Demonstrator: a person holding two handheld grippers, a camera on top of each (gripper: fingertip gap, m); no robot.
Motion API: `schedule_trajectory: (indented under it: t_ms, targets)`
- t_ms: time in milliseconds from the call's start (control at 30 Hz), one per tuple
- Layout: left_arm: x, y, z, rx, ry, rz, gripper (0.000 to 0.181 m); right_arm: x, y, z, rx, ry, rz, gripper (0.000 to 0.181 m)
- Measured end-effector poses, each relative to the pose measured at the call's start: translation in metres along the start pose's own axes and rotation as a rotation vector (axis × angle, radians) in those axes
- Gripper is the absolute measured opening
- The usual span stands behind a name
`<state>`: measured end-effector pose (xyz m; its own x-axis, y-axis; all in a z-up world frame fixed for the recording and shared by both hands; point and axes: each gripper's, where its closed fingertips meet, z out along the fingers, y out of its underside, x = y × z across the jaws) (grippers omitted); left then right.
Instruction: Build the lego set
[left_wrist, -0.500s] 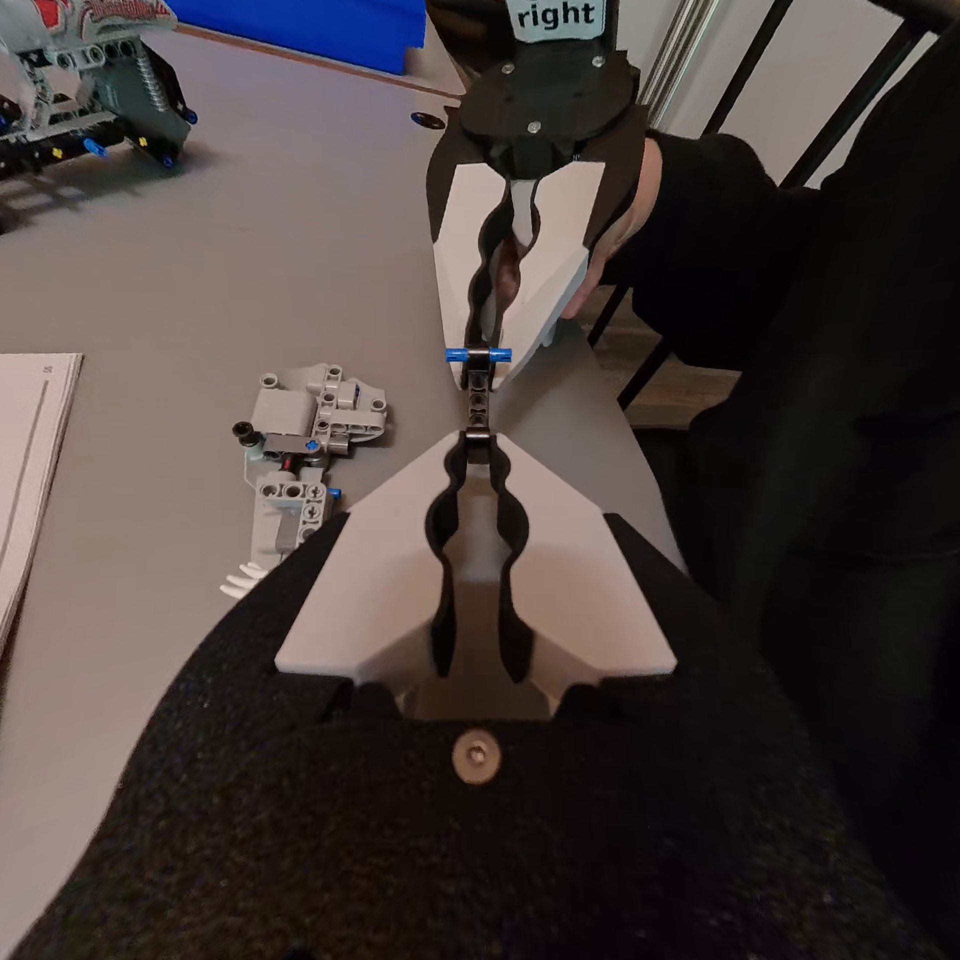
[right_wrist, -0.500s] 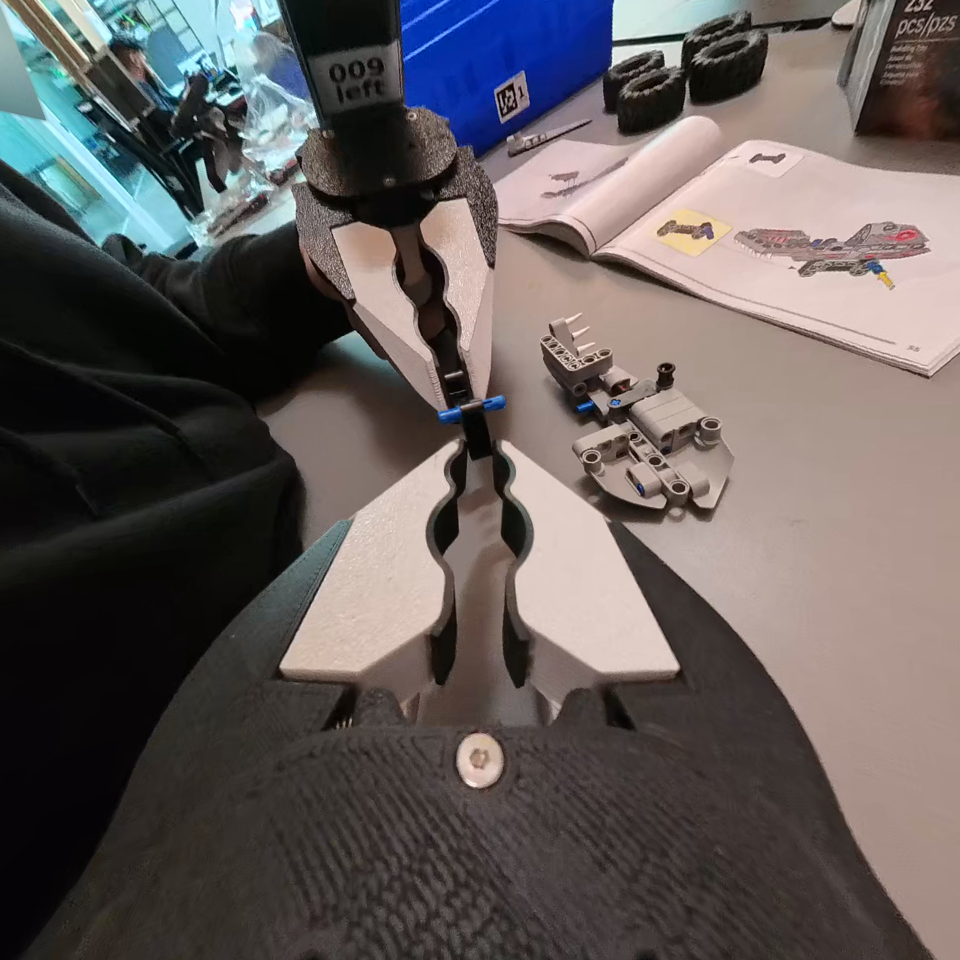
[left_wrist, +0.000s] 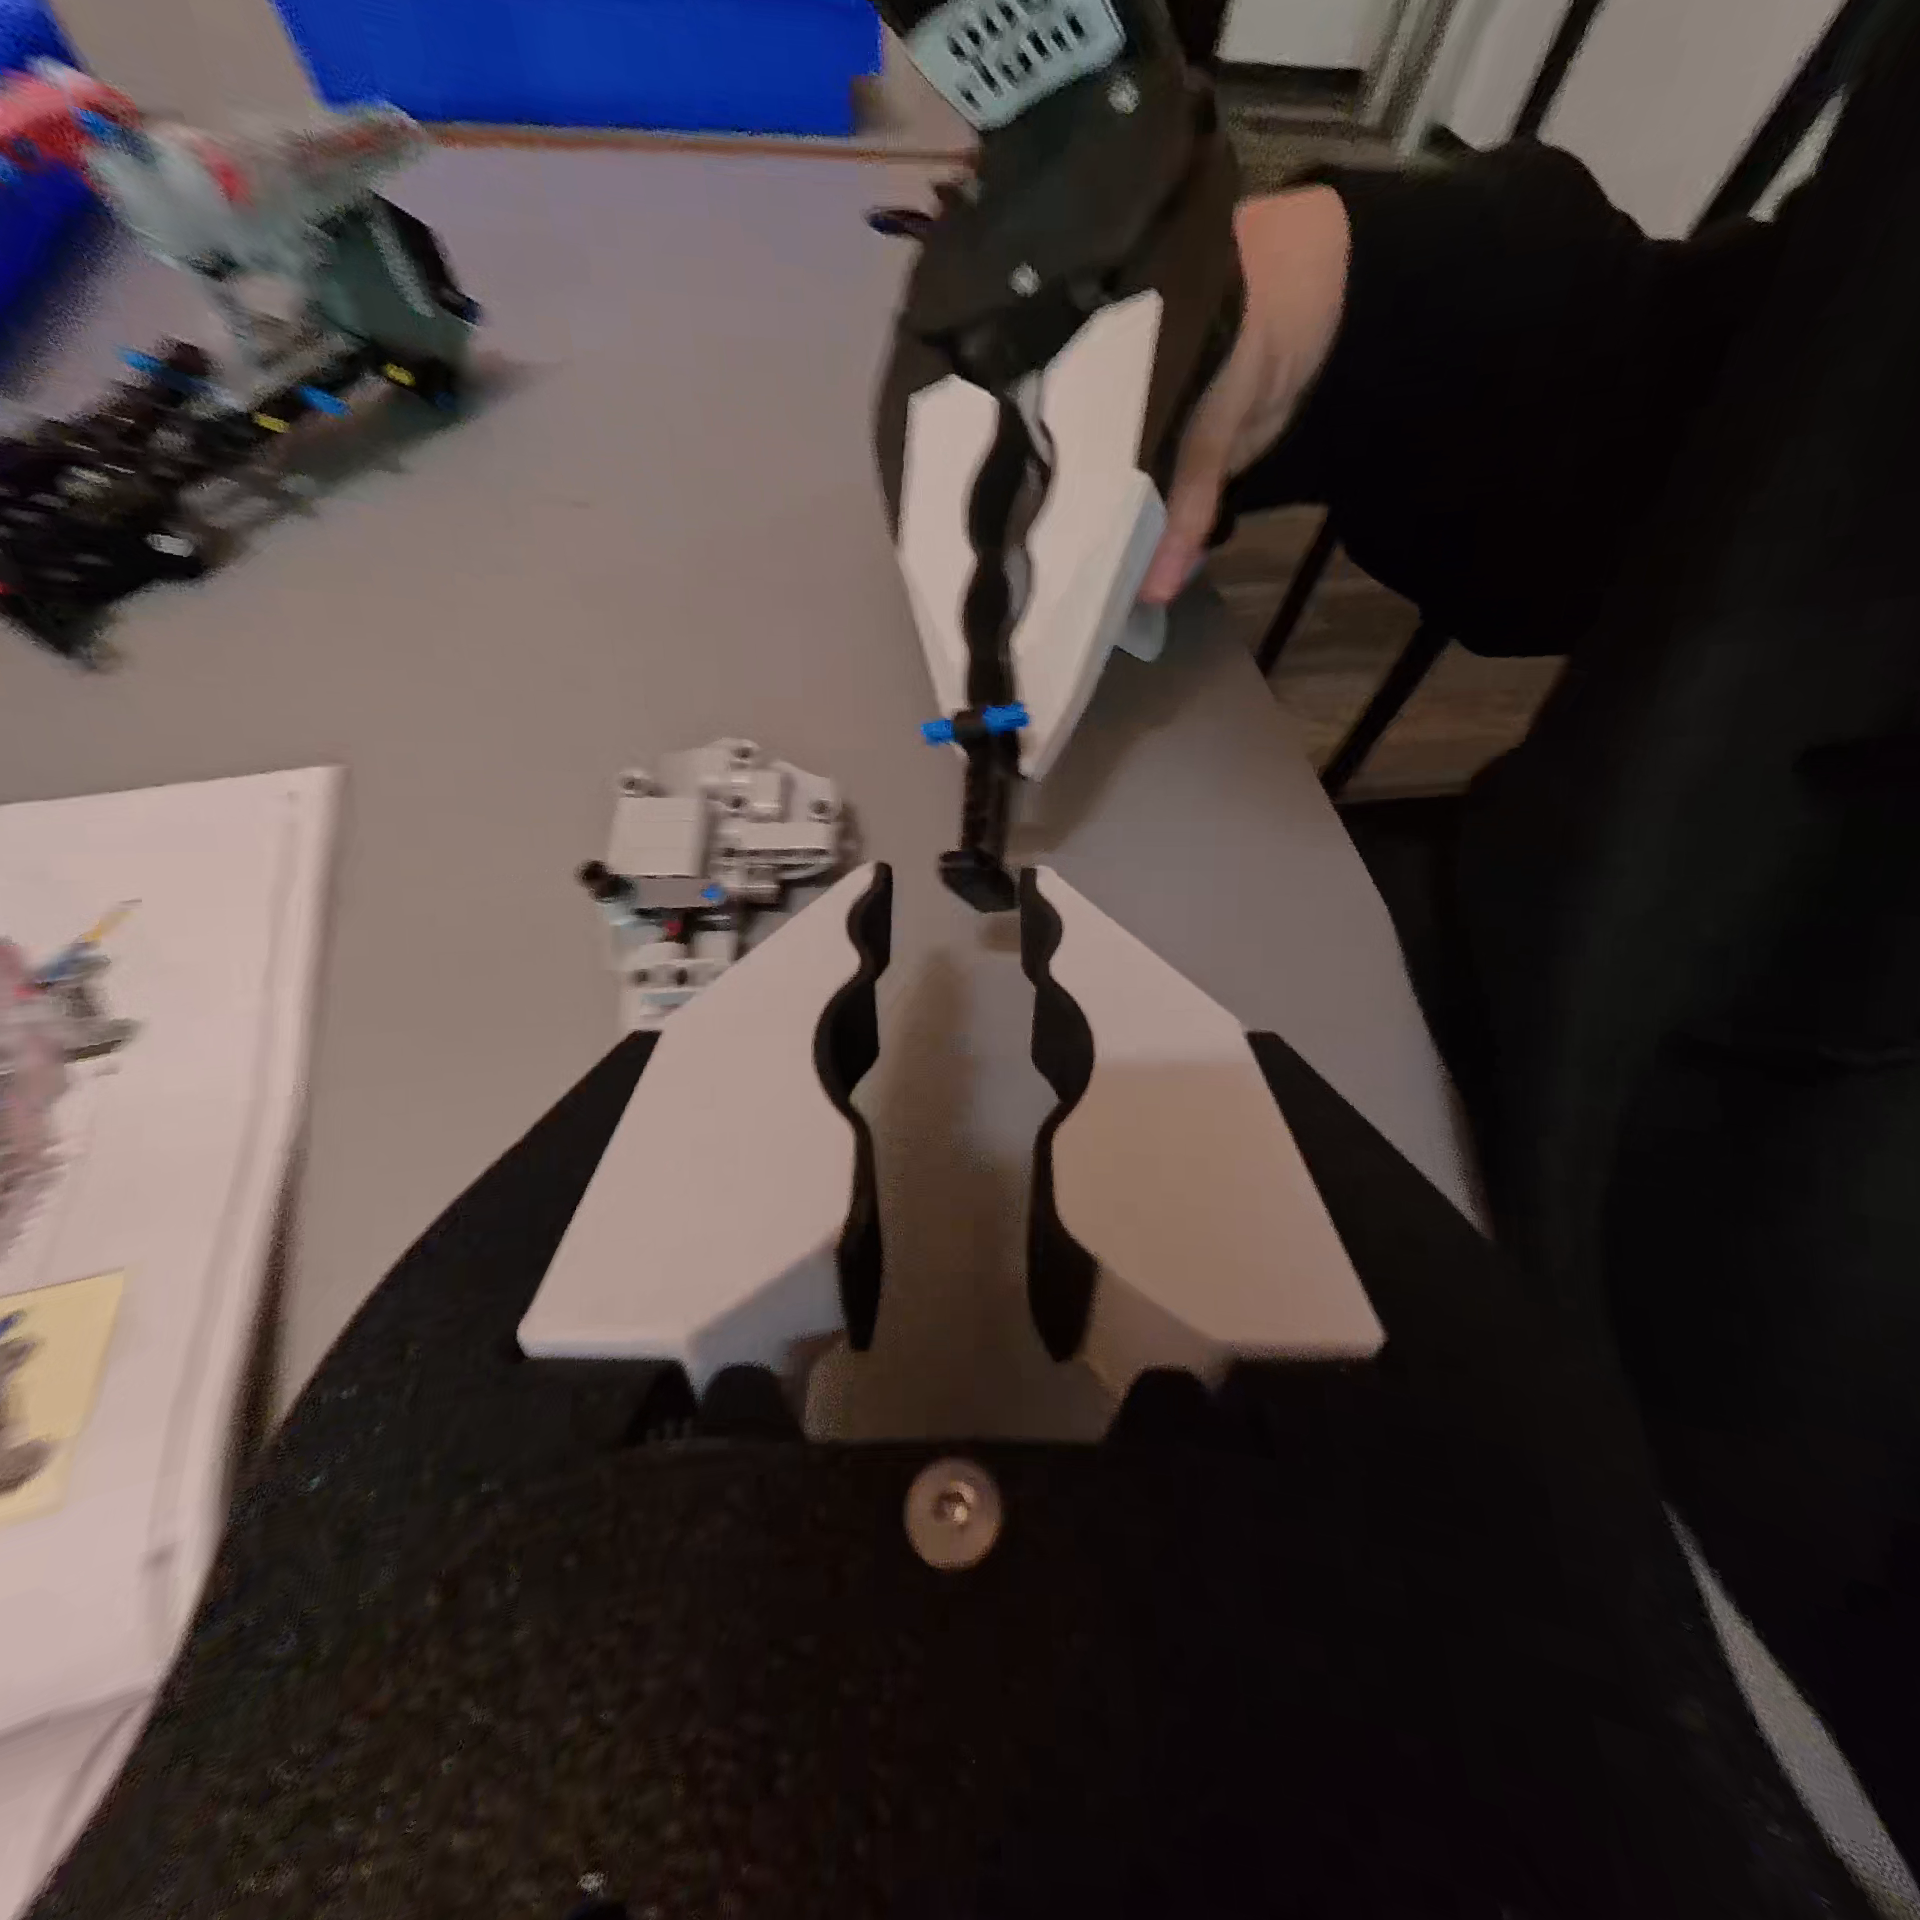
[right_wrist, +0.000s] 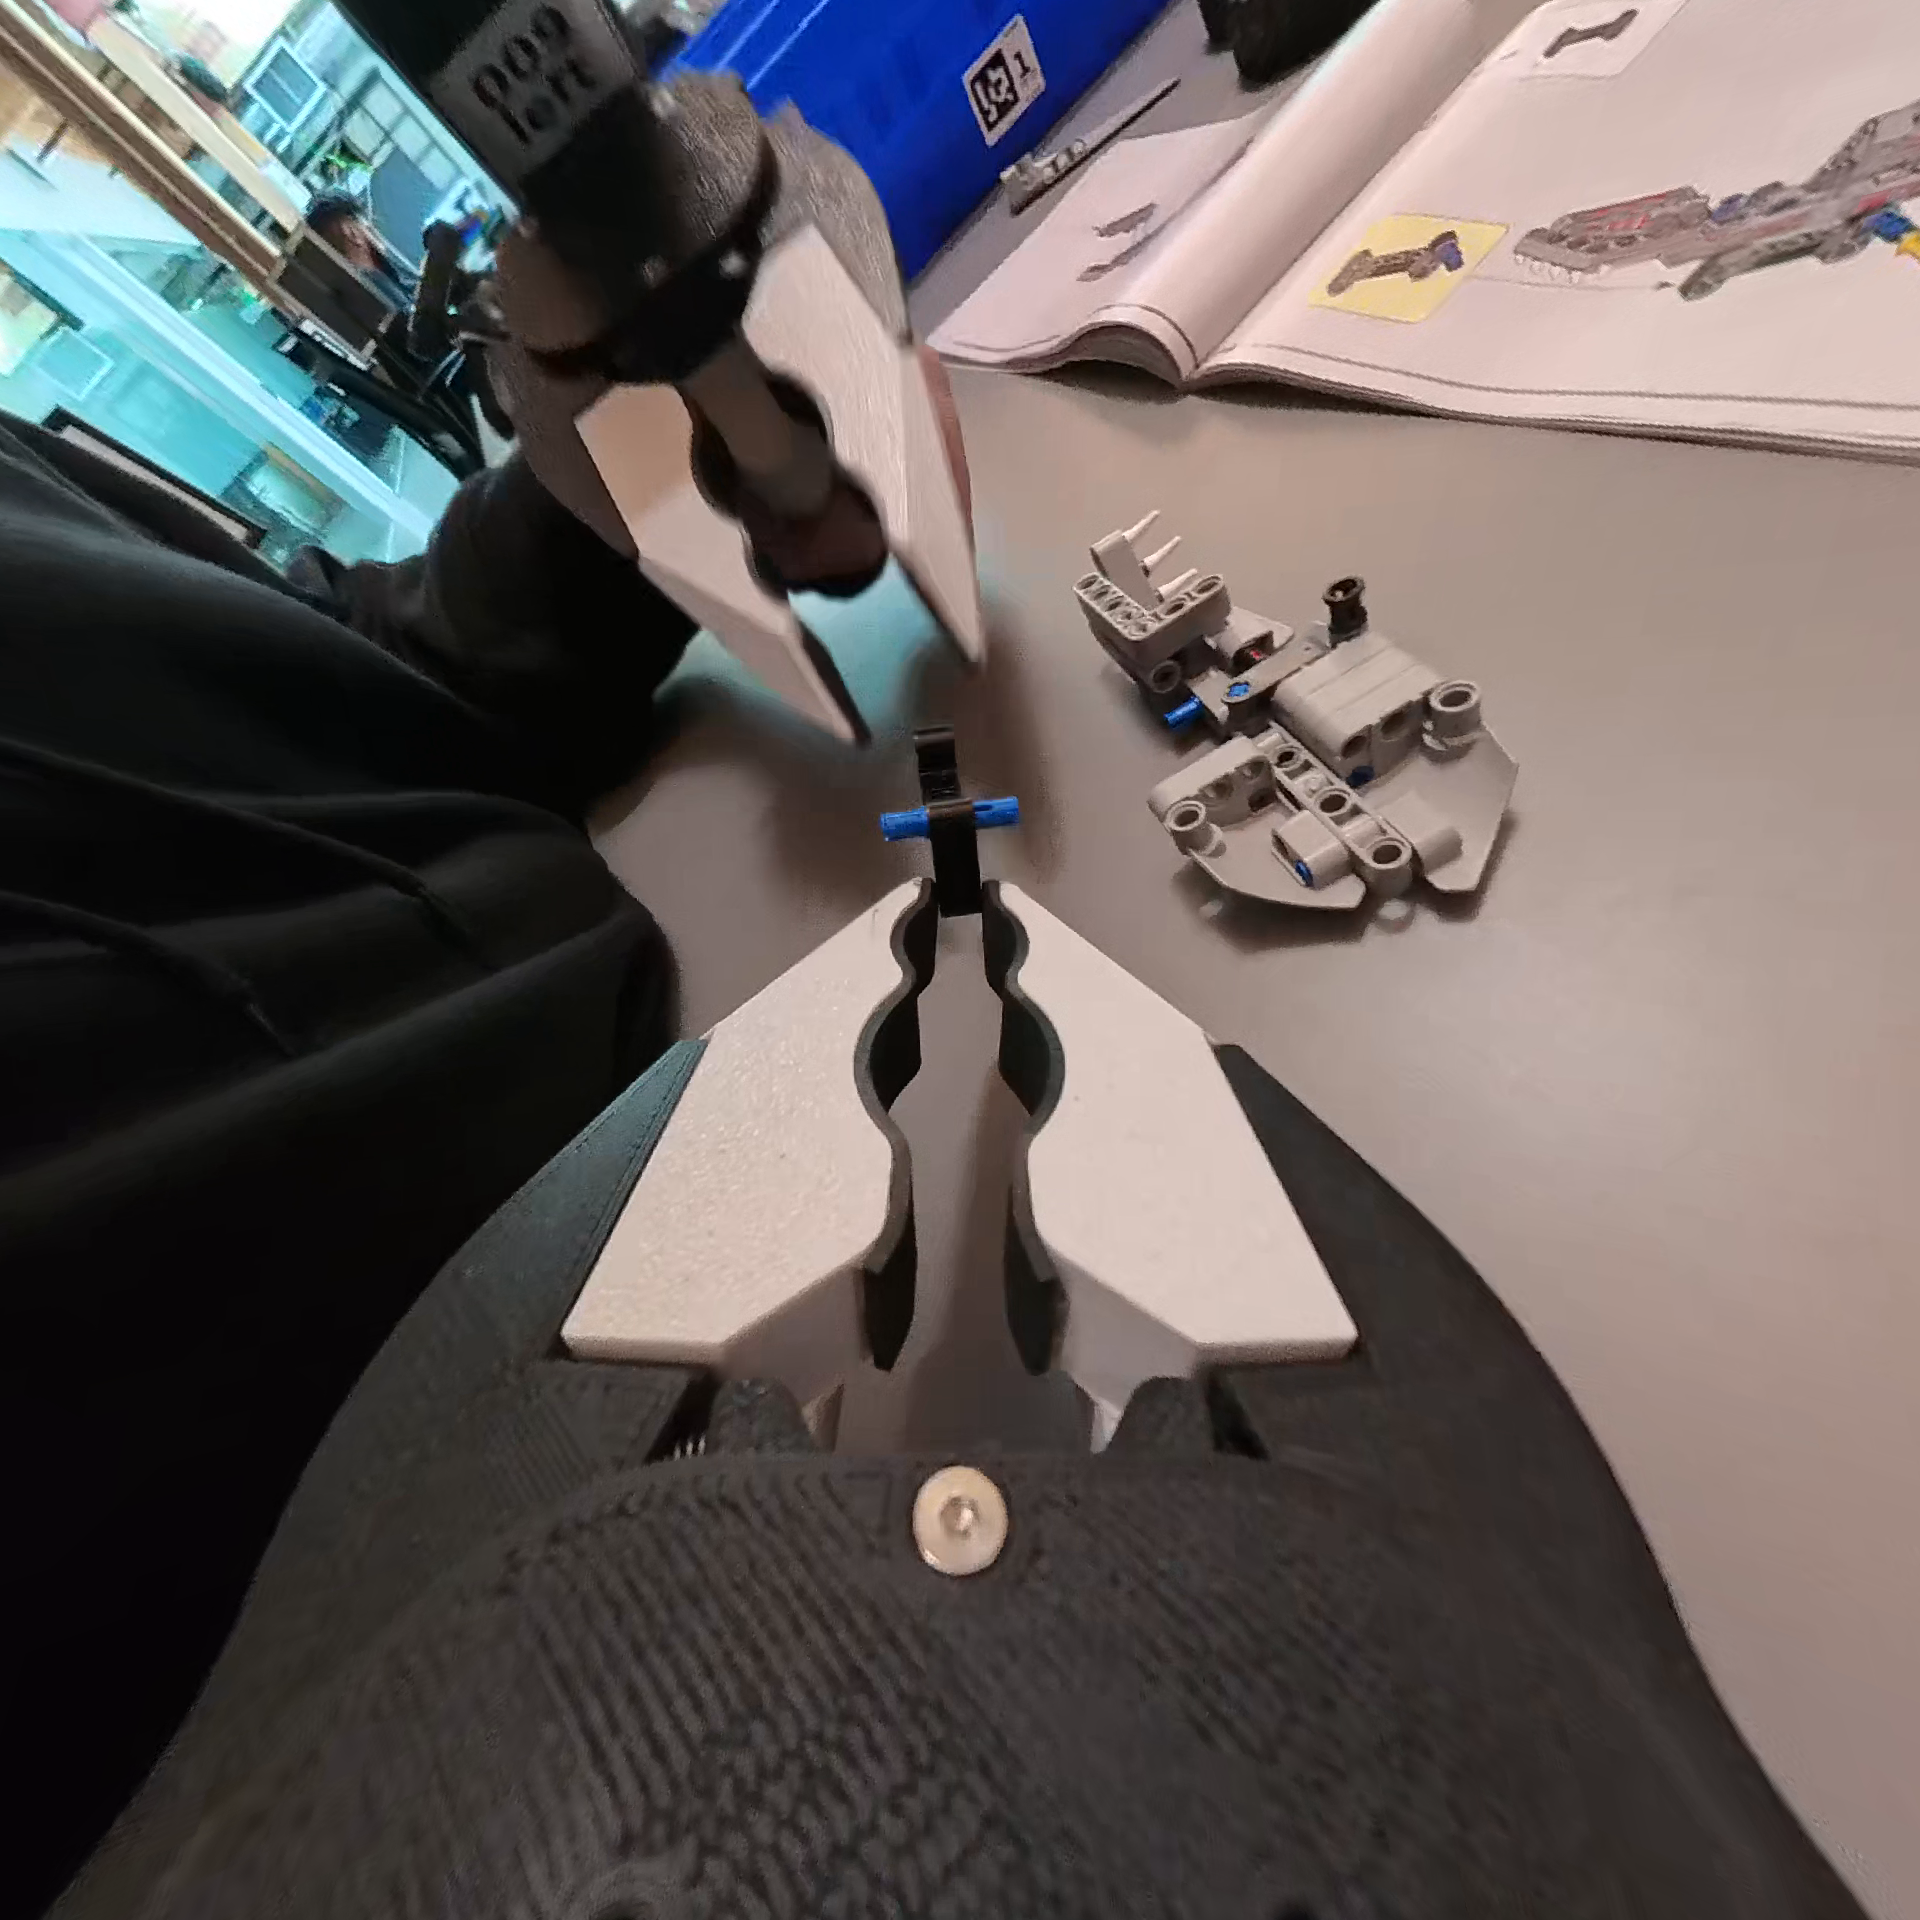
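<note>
A thin black lego beam (right_wrist: 954, 821) with a short blue pin (right_wrist: 948, 818) crossing it is pinched at its near end by the right claw (right_wrist: 954, 902), whose white fingers are pressed together on it. The beam sticks straight out past the fingertips, held above the grey worktop (right_wrist: 1558, 1039). In the left wrist view the same beam (left_wrist: 985, 805) is seen hanging from the tip of the right claw (left_wrist: 1000, 727), blue pin (left_wrist: 974, 724) just below the fingertips.

The left claw (left_wrist: 954, 883) is spread, nothing gripped between its white fingers (left_wrist: 727, 1122). The free end of the beam lies just at the mouth of the left claw, nearer its right finger; contact cannot be told. In the right wrist view the left claw (right_wrist: 914, 696) is seen blurred, tips apart, just beyond and above the far end of the beam, not touching it.

A grey lego sub-assembly with holes and small white teeth (right_wrist: 1309, 758) lies flat on the worktop, right of the beam and apart from both claws. An open instruction booklet (right_wrist: 1558, 229) lies farther back. A blue plastic bin (right_wrist: 935, 94) stands behind. A blurred, partly built lego model in grey, black and red (left_wrist: 208, 343) is seen at the far left of the worktop (left_wrist: 644, 520).
</note>
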<state>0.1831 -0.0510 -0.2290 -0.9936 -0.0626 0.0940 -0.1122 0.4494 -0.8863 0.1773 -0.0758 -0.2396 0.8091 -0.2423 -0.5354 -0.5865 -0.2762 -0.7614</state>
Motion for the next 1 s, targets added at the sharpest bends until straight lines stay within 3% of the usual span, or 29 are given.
schedule_trajectory:
  t_ms: [167, 300, 400, 567, 633, 767, 900, 1000]
  targets:
    - [-0.063, -0.001, -0.038, -0.038, -0.307, 0.037, 0.039, 0.004, 0.004, 0.0, -0.022, 0.008, 0.045, 0.006]
    - [-0.06, 0.031, -0.032, -0.211, -0.208, -0.052, 0.048, 0.005, 0.015, 0.007, -0.092, 0.004, 0.075, 0.007]
    - [-0.059, 0.04, -0.017, -0.229, -0.201, -0.065, 0.065, 0.006, 0.016, 0.011, -0.108, -0.004, 0.095, 0.006]
    - [-0.064, 0.053, -0.001, -0.306, -0.23, -0.064, 0.053, 0.004, 0.018, 0.013, -0.122, -0.019, 0.111, 0.012]
    - [-0.06, 0.052, 0.0, -0.307, -0.222, -0.024, 0.029, 0.006, 0.016, 0.011, -0.114, -0.002, 0.103, 0.024]
    - [-0.065, 0.049, -0.006, -0.316, -0.314, 0.079, 0.029, 0.021, 0.018, -0.009, -0.175, 0.114, 0.058, 0.048]
    - [-0.066, 0.039, -0.015, -0.328, -0.415, 0.177, 0.029, 0.055, -0.023, -0.035, -0.096, 0.414, -0.205, 0.049]
    - [-0.065, 0.025, -0.021, -0.343, -0.489, 0.246, 0.029, 0.057, -0.056, -0.023, -0.064, 0.567, -0.589, 0.06]
